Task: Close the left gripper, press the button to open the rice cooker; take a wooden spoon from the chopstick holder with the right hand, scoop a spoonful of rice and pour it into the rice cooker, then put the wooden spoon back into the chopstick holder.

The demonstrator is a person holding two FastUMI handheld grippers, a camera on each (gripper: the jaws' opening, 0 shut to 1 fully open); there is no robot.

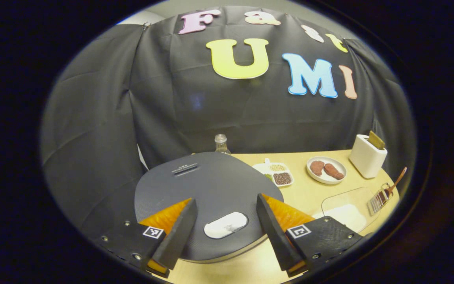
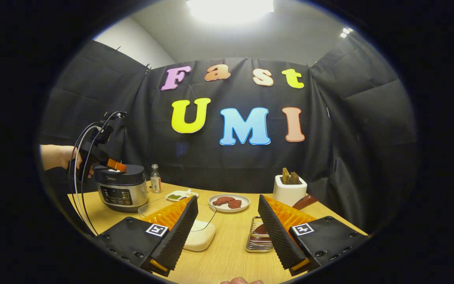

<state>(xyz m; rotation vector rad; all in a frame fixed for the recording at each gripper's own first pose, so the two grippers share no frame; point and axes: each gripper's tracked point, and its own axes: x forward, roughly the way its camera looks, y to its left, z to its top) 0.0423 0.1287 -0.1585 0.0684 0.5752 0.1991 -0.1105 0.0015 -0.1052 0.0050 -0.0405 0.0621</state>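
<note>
Over a wooden desk (image 2: 227, 252) in a cloth-walled booth, the left gripper (image 1: 227, 232) hangs above the closed rice cooker (image 1: 207, 197), its fingers (image 1: 177, 232) spread wide either side of the pale oval button (image 1: 226, 225) on the dark lid, touching neither. In the right gripper view the same gripper (image 2: 106, 161) appears farther off, held in a person's hand (image 2: 75, 157) just above the cooker (image 2: 121, 188). The right gripper (image 2: 227, 232) hovers low over the desk, fingers (image 2: 274, 232) likewise apart and holding nothing. Between them lie a clear container of white rice (image 2: 195, 232) and a wire chopstick holder (image 2: 259, 236), from which the wooden spoon (image 2: 304, 202) leans out to the right (its bowl end is partly hidden behind one finger). Behind stand a small bottle (image 2: 155, 178), a divided dish of grains (image 2: 179, 195), a plate of brown food (image 2: 229, 202) and a white toaster (image 2: 290, 190) with two slices in it.
</note>
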